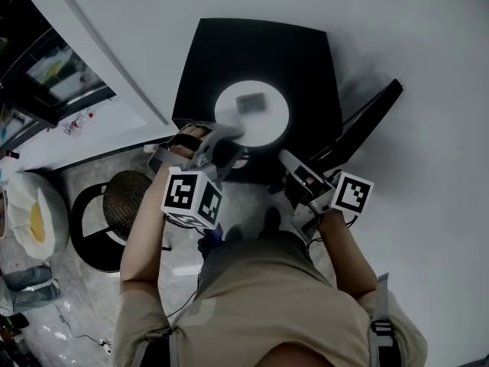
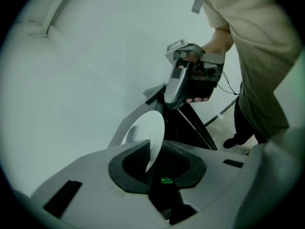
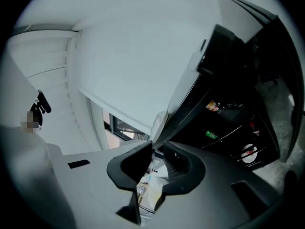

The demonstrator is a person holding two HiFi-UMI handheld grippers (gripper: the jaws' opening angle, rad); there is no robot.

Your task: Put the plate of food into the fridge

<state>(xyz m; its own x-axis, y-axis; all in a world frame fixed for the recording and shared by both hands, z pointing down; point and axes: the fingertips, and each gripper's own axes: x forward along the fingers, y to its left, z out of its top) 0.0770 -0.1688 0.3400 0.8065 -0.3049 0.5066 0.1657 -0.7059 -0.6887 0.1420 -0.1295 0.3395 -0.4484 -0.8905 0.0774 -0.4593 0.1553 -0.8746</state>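
Two tongs work; left tongs [image 1: 227, 138] pinch the plate [image 1: 269, 127] rim, mid-frame by the fridge [image 1: 229, 52]; right tongs [image 1: 287, 159] sit slightly apart near the door [image 1: 370, 117]; tipping could spill the food [image 1: 250, 102]

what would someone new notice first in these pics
A white plate with a piece of food on it hangs over the black fridge, mid head view, its rim pinched in the left tongs. Just right of it, the right tongs sit empty and slightly apart beside the open fridge door.
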